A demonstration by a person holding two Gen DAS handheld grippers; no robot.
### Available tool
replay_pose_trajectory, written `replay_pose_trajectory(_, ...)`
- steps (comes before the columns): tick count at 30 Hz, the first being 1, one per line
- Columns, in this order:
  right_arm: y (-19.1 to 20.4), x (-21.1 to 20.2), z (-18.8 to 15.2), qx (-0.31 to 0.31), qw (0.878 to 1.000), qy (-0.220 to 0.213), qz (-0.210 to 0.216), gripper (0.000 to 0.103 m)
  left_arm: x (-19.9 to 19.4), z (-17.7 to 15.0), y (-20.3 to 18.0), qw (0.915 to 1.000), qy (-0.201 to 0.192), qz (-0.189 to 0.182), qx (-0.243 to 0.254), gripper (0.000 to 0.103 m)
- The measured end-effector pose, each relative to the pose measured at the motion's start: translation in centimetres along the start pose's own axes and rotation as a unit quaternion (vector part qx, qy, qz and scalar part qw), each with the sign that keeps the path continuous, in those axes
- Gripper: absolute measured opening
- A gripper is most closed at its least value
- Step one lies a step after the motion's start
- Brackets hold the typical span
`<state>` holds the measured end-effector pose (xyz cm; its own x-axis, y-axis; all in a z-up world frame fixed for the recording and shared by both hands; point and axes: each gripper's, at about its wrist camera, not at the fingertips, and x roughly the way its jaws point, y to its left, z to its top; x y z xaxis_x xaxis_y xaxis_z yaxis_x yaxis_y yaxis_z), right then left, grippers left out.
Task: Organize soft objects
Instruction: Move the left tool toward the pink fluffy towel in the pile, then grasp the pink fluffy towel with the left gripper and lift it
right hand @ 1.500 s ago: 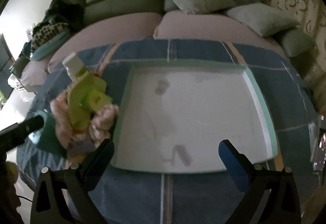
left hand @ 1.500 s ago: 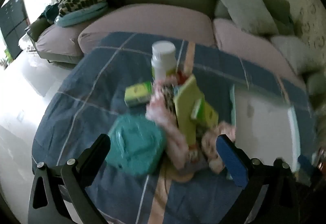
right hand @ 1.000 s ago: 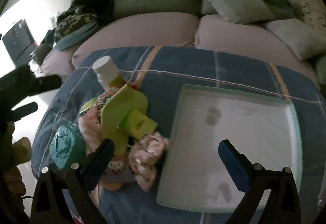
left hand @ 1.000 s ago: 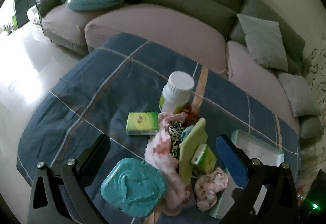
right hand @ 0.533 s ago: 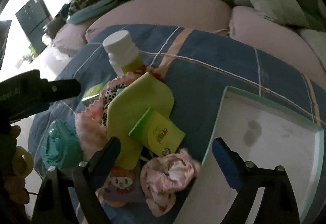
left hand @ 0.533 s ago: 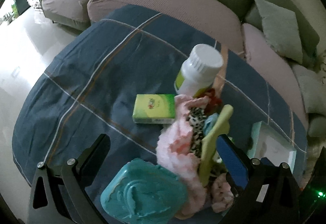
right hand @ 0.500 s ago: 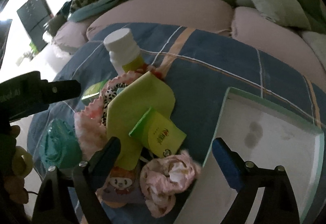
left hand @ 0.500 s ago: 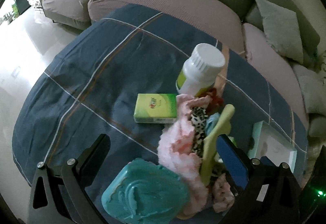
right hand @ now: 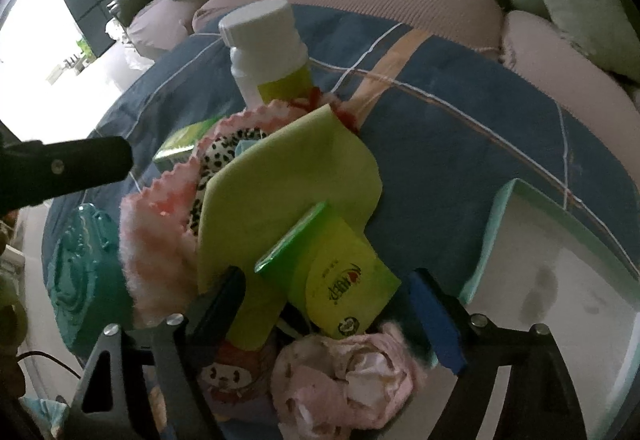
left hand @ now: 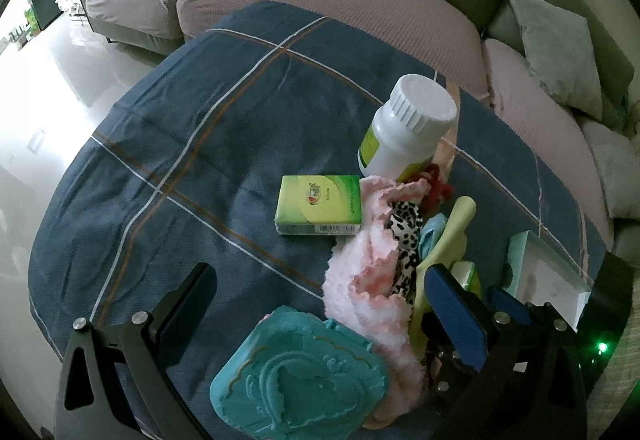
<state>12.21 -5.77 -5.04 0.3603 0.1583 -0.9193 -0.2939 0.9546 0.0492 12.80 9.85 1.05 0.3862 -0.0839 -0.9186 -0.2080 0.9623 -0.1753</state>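
Observation:
A heap of soft things lies on the blue checked cloth (left hand: pixel 224 144): a fluffy pink cloth (left hand: pixel 372 272), a leopard-print piece (right hand: pixel 216 160), a yellow-green cloth (right hand: pixel 288 188) and a crumpled pink cloth (right hand: pixel 348 372). My right gripper (right hand: pixel 326 312) hangs low over the heap, its jaws closing. A green tissue pack (right hand: pixel 340 272) lies between them, and the pads are clear of it. My left gripper (left hand: pixel 320 308) stands open above a teal moulded lid (left hand: pixel 300 376) and the pink cloth's edge.
A white bottle (left hand: pixel 408 128) stands behind the heap, with a second green tissue pack (left hand: pixel 320 204) beside it. A white tray with a mint rim (right hand: pixel 492 236) lies to the right. A sofa with cushions (left hand: pixel 556 44) curves round the back. The left gripper's finger (right hand: pixel 68 164) reaches in from the left.
My right gripper has swung left from over the tray and dropped onto the heap, its jaws narrowing. My left gripper has sunk a little toward the teal lid.

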Motion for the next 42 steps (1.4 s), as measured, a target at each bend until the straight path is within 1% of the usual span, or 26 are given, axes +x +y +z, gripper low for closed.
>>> replay_pose_trajectory(5,-0.4,0.8,0.3,0.008,1.000,-0.001,0.003,0.085,0.2,-0.1,-0.1,1.0000,0.005,0.001,0.001,0.103)
replay_pose_trajectory(6,-0.4,0.9,0.3,0.008,1.000,-0.002,0.003,0.082,0.2,-0.1,-0.2,1.0000,0.005,0.002,0.002,0.103)
replay_pose_trajectory(7,-0.4,0.9,0.2,0.012,1.000,-0.004,0.003,0.081,0.3,-0.1,-0.2,1.0000,0.006,0.003,0.002,0.103)
replay_pose_trajectory(19,-0.7,-0.1,0.0,0.038,0.999,-0.020,0.012,0.079,0.6,-0.3,-0.2,0.9999,0.010,0.010,0.002,0.103)
replay_pose_trajectory(27,-1.2,-1.8,-0.4,0.057,0.997,-0.042,0.012,0.079,0.9,-0.4,-0.8,0.9998,0.011,-0.005,0.017,0.102)
replay_pose_trajectory(29,-1.3,-2.2,-0.3,0.062,0.997,-0.046,0.013,0.079,0.9,-0.4,-1.2,0.9996,0.011,-0.010,0.025,0.093)
replay_pose_trajectory(30,-1.4,-2.3,-0.4,0.062,0.997,-0.047,0.013,0.079,0.9,-0.4,-1.4,0.9994,0.012,-0.014,0.028,0.082)
replay_pose_trajectory(31,-1.5,-2.4,-0.5,0.065,0.997,-0.048,0.013,0.079,1.0,-0.4,-1.5,0.9992,0.014,-0.020,0.031,0.073)
replay_pose_trajectory(33,-1.7,-2.6,-0.6,0.069,0.996,-0.051,0.013,0.079,1.1,-0.5,-1.8,0.9988,0.017,-0.025,0.037,0.069)
replay_pose_trajectory(35,-1.9,-2.8,-0.8,0.073,0.996,-0.053,0.013,0.079,1.0,-0.5,-2.0,0.9987,0.015,-0.022,0.044,0.063)
replay_pose_trajectory(36,-2.0,-2.9,-0.8,0.075,0.996,-0.054,0.013,0.079,1.0,-0.5,-2.1,0.9985,0.013,-0.024,0.047,0.057)
replay_pose_trajectory(38,-2.1,-3.0,-0.8,0.079,0.995,-0.056,0.014,0.079,1.1,-0.5,-2.4,0.9981,0.016,-0.035,0.048,0.053)
replay_pose_trajectory(40,-2.4,-3.1,-0.8,0.081,0.995,-0.057,0.013,0.079,1.4,-0.5,-2.5,0.9975,0.021,-0.045,0.051,0.041)
replay_pose_trajectory(42,-2.6,-3.2,-0.9,0.083,0.995,-0.058,0.013,0.079,1.6,-0.5,-2.8,0.9971,0.024,-0.048,0.055,0.034)
